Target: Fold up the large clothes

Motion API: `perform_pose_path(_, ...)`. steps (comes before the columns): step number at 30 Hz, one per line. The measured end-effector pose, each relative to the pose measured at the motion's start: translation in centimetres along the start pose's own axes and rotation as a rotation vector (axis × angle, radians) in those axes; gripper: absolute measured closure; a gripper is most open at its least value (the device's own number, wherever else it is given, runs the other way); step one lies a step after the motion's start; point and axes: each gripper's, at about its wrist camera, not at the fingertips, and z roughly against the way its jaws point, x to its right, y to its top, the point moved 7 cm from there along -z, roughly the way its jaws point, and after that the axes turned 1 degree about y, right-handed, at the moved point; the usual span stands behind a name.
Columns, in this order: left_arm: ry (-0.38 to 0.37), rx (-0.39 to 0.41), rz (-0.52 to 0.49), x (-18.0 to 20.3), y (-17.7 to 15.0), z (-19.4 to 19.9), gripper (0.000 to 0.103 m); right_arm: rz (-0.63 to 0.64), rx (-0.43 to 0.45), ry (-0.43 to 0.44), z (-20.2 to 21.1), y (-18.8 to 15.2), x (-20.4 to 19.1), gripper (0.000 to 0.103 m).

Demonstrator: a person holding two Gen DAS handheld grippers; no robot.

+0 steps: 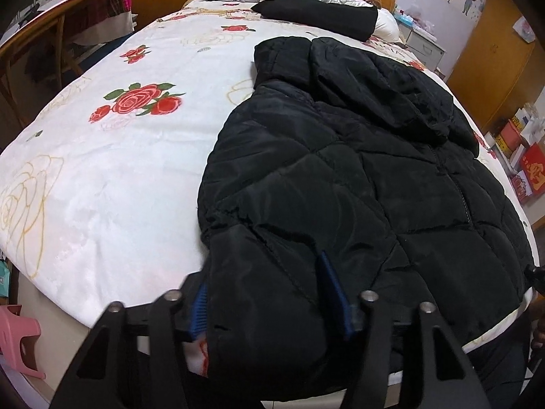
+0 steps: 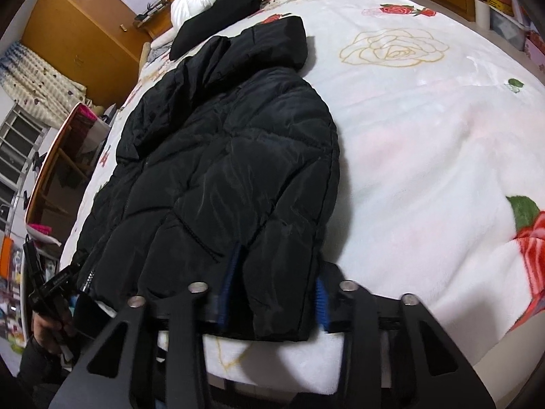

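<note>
Both grippers, left gripper (image 1: 269,293) and right gripper (image 2: 274,286), clamp the black puffer jacket (image 1: 340,170) hem at lower centre, apparently to lift it for folding up the bed (image 1: 119,170).

Free room: bare floral blanket (image 1: 102,177) from 9 to 11 o'clock of the black puffer jacket (image 1: 340,187) in the left wrist view; in the right wrist view, from 12 to 4 o'clock. Obstacles: jacket bulk, filling the near bed edge between both grippers; black-and-white pillow (image 1: 327,13) at 12 o'clock; wooden chair (image 1: 41,44) at 10 o'clock off-bed; boxes (image 1: 521,156) at 3 o'clock.
</note>
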Motion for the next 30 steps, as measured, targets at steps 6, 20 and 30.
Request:
perform_pose_path(6,-0.043,0.074,0.017,0.3,1.3,3.1,0.084,-0.027,0.064,0.072,2.3,0.8,-1.1,0.088)
perform_pose_path(20,-0.158,0.188,0.115,-0.4,5.1,7.2,0.086,-0.035,0.182,0.142,6.2,4.3,-3.1,0.089)
perform_pose_path(30,-0.219,0.263,0.142,0.0,9.2,9.1,0.087,-0.045,0.244,0.186,7.5,8.4,-4.3,0.089)
